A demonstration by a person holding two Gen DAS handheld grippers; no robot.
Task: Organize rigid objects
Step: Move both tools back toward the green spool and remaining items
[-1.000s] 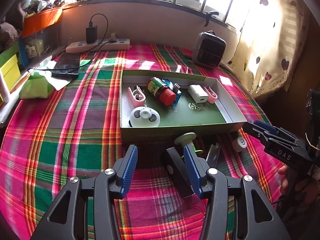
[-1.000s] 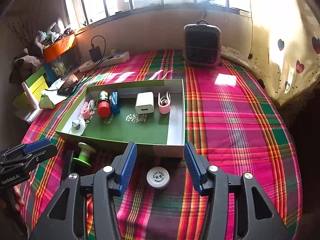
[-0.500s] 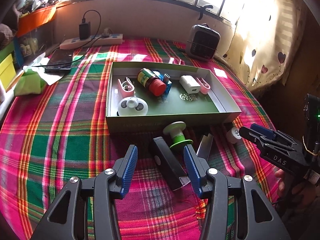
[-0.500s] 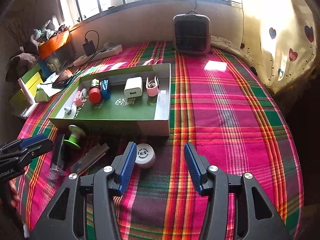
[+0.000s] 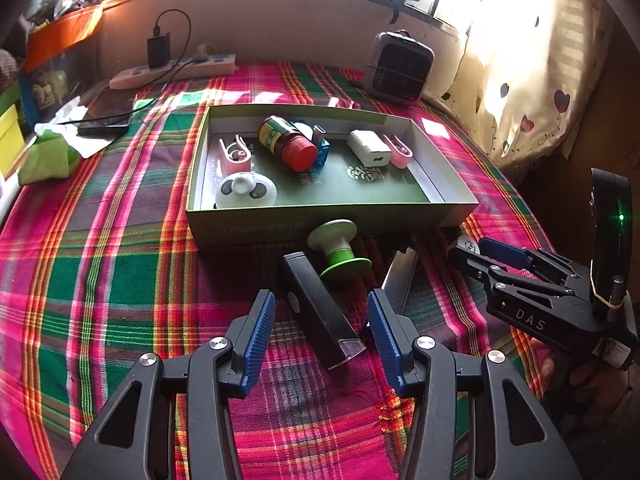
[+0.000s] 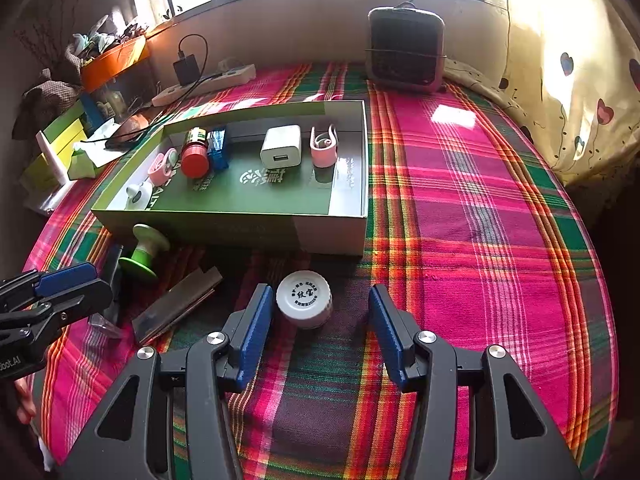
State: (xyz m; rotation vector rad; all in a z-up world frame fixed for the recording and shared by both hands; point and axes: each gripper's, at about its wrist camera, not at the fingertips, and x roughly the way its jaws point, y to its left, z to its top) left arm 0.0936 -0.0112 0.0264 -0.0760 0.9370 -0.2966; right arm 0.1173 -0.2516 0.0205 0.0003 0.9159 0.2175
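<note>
Left tool (image 5: 322,330) gapes over a black bar (image 5: 318,312).

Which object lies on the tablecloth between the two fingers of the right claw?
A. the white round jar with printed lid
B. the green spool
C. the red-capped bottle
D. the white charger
A: in the right wrist view the white round jar sits on the cloth inside the open right claw, close to one finger but not squeezed.
</note>
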